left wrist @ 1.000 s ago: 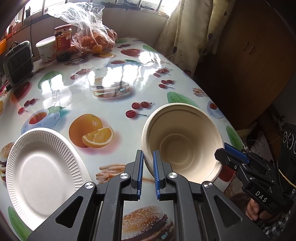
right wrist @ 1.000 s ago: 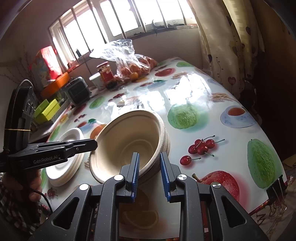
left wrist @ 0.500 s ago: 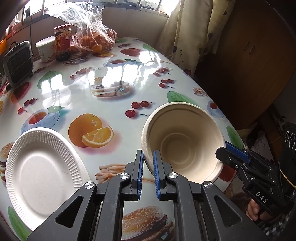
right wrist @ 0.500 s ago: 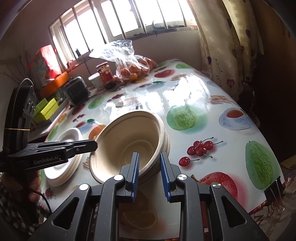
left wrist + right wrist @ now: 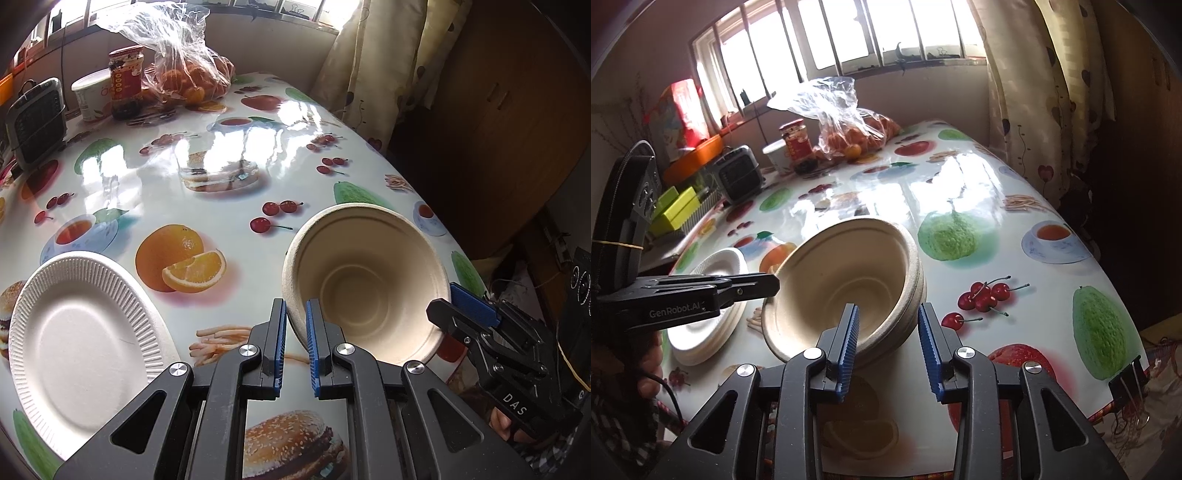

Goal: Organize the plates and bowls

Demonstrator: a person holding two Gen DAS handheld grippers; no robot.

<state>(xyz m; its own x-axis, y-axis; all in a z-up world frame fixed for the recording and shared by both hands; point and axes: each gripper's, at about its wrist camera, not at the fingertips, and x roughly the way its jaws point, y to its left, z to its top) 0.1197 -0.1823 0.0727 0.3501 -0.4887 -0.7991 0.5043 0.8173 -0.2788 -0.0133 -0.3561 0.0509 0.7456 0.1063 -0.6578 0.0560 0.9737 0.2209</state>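
While the left gripper [image 5: 295, 332] pinches the near rim of the tilted bowl stack [image 5: 846, 280] to steady it, the right gripper [image 5: 888, 347] has just been opening, pads clear of the rim; plates [image 5: 81, 332] lie left of the bowls.

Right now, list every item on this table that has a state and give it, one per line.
Bowl stack: tilted, rim toward the camera.
Left gripper: shut on the bowl stack's rim.
Right gripper: jaws have just been opening, rim between them, pads off it.
Paper plates: stacked flat, untouched.
Plastic bag of oranges: mouth loose.
Red jar: upright, lid on.
White cup: upright, lidded.
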